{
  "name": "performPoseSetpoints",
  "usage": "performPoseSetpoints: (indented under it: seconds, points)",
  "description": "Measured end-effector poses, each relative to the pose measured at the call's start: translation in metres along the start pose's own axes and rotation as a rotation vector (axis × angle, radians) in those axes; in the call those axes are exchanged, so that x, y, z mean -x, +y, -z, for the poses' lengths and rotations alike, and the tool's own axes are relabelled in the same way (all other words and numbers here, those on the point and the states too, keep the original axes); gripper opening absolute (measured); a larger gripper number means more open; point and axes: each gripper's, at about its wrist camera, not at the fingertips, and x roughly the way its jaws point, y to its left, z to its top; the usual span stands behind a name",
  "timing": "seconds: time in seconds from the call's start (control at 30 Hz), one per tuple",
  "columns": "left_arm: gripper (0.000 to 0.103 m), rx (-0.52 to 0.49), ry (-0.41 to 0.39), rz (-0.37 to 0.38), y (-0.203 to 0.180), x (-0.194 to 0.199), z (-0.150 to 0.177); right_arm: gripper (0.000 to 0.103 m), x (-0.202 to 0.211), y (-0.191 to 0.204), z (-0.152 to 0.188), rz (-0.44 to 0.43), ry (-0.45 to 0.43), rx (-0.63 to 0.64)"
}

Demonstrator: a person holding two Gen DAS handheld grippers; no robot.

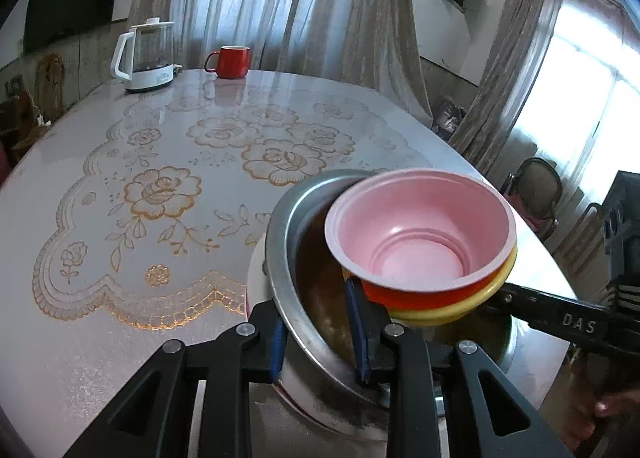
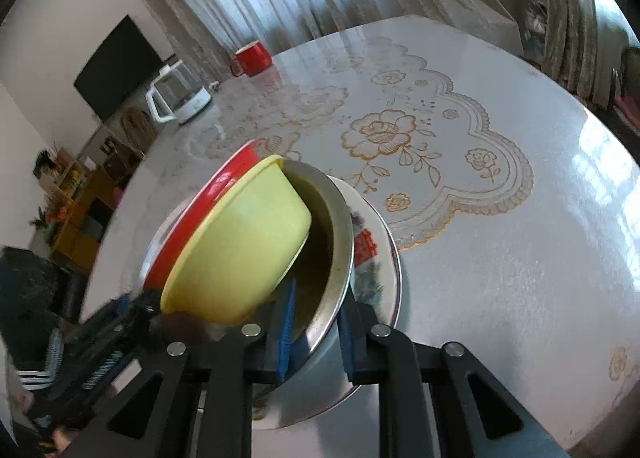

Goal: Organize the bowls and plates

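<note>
My two grippers hold one metal bowl [image 1: 292, 258]

Left gripper [image 1: 320, 334] and right gripper [image 2: 316, 332] each pinch its rim, nearly closed; stacked pink bowl [image 1: 420, 234] and yellow bowl [image 2: 240, 254] tilt inside.

Plate [image 1: 256, 278] mostly hidden under metal bowl [image 1: 288, 226]; only a sliver shows at left of the bowl, lower centre. Yellow bowl [image 1: 460, 308] shows rim only, covered by the pink-lined bowl [image 1: 420, 234] nested in it. Right wrist view: left gripper [image 2: 116, 322] smeared by blur at lower left, jaws unreadable. Person's hand [image 1: 612, 406] cut off by right frame edge. Kettle [image 2: 176, 94] and shelf clutter [image 2: 60, 186] at left too small to make out.
</note>
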Motion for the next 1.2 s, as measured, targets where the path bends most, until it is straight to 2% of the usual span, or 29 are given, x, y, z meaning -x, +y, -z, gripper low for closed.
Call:
performPoseSetpoints:
  seconds: [0.13, 0.2, 0.23, 0.4, 0.47, 0.63, 0.7, 0.77, 0.83, 0.9, 0.93, 1.0, 1.07, 1.2]
  points:
    - [0.034, 0.055, -0.001, 0.024, 0.01, 0.006, -0.001, 0.025, 0.003, -0.006, 0.002, -0.054, -0.007, -0.044]
    - [0.049, 0.065, -0.022, 0.018, 0.013, 0.013, -0.001, 0.028, 0.008, -0.009, 0.003, -0.076, -0.019, -0.067]
    - [0.052, 0.065, -0.032, 0.017, 0.014, 0.018, -0.002, 0.028, 0.012, -0.009, 0.003, -0.077, -0.031, -0.069]
    - [0.058, 0.052, -0.077, 0.009, 0.013, 0.038, -0.001, 0.032, 0.033, -0.014, 0.002, -0.06, -0.1, -0.107]
    - [0.058, 0.048, -0.088, 0.001, 0.013, 0.043, -0.001, 0.032, 0.04, -0.012, -0.002, -0.08, -0.137, -0.103]
    - [0.062, 0.065, -0.1, -0.002, 0.017, 0.052, 0.002, 0.032, 0.038, 0.004, -0.011, -0.08, -0.124, -0.048]
    - [0.071, 0.073, -0.1, -0.005, 0.018, 0.056, 0.004, 0.032, 0.033, 0.007, -0.011, -0.09, -0.107, -0.05]
    - [0.073, 0.078, -0.096, -0.008, 0.018, 0.059, 0.007, 0.031, 0.028, 0.01, -0.008, -0.1, -0.093, -0.046]
    - [0.081, 0.076, -0.08, -0.013, 0.017, 0.061, 0.011, 0.032, 0.032, 0.013, -0.004, -0.112, -0.111, -0.037]
    - [0.096, 0.077, -0.059, -0.044, 0.015, 0.063, 0.015, 0.032, 0.039, 0.017, 0.0, -0.102, -0.13, -0.013]
    - [0.098, 0.08, -0.05, -0.056, 0.014, 0.064, 0.017, 0.032, 0.044, 0.02, 0.002, -0.085, -0.145, 0.009]
    - [0.1, 0.08, -0.03, -0.068, 0.01, 0.066, 0.023, 0.039, 0.054, 0.026, 0.008, -0.055, -0.17, 0.048]
    - [0.101, 0.068, -0.012, -0.076, 0.006, 0.068, 0.03, 0.042, 0.063, 0.031, 0.017, -0.022, -0.187, 0.087]
    - [0.102, 0.04, 0.022, -0.115, -0.004, 0.071, 0.046, 0.048, 0.073, 0.035, 0.038, 0.016, -0.194, 0.128]
